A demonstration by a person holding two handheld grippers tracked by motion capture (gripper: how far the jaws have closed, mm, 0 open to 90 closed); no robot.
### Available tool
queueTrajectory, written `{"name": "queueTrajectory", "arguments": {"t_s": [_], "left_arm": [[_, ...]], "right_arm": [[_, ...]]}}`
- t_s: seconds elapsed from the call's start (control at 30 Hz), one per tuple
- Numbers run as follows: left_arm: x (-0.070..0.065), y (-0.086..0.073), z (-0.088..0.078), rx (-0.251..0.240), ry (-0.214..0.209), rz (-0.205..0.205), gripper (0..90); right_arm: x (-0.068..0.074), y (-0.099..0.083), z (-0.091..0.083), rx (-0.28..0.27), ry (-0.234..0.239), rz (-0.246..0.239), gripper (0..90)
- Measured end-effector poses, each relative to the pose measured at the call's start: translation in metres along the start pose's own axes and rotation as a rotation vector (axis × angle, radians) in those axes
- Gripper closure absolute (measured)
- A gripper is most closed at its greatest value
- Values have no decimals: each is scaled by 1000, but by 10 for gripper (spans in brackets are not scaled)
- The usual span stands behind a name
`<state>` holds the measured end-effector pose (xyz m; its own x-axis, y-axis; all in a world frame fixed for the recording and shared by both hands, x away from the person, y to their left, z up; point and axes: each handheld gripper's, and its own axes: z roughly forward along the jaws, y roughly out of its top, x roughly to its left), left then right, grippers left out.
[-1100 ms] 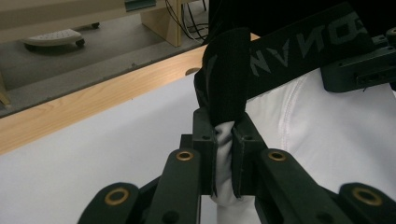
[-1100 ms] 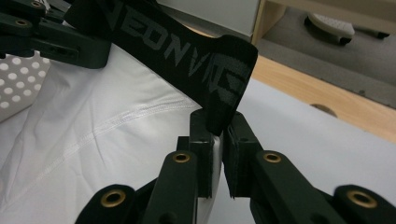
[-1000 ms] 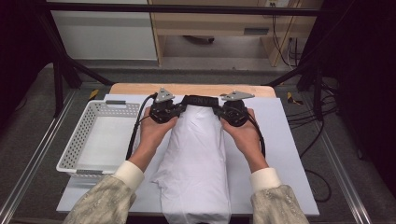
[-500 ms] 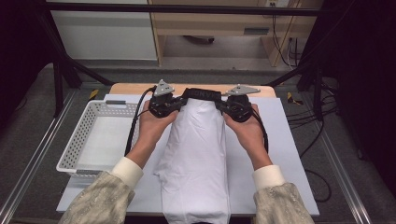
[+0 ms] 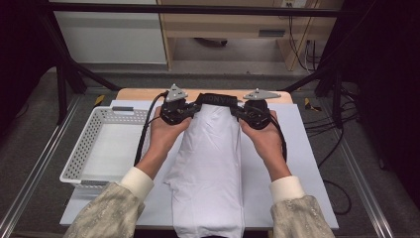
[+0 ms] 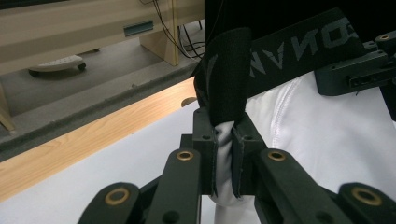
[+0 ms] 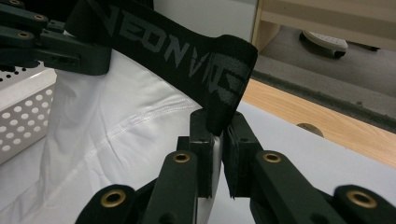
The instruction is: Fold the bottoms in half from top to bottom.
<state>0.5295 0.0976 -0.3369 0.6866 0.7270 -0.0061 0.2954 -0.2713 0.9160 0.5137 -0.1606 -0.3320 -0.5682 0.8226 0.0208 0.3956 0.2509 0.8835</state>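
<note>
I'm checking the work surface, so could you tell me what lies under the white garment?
Under the white garment lies a pale sheet on the wooden table. Anything beneath the fabric itself is covered.

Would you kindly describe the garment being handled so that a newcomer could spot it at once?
Start at the white mat covering the table. Down its middle, right of the white perforated basket, lies the folded white garment. Its far end carries a black lettered waistband, pinched at each corner by the left gripper and right gripper; nothing else there is cloth.
</note>
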Motion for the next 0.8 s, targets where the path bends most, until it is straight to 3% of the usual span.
{"name": "queueTrajectory", "arguments": {"t_s": [0.37, 0.47, 0.8], "left_arm": [[7, -2, -1, -1, 11, 6, 825], [10, -5, 2, 2, 8, -22, 825], [12, 0, -5, -15, 13, -13, 825]], "right_arm": [[6, 2, 8, 9, -21, -38, 833], [5, 3, 11, 7, -22, -23, 833], [5, 7, 11, -9, -20, -14, 833]]}}
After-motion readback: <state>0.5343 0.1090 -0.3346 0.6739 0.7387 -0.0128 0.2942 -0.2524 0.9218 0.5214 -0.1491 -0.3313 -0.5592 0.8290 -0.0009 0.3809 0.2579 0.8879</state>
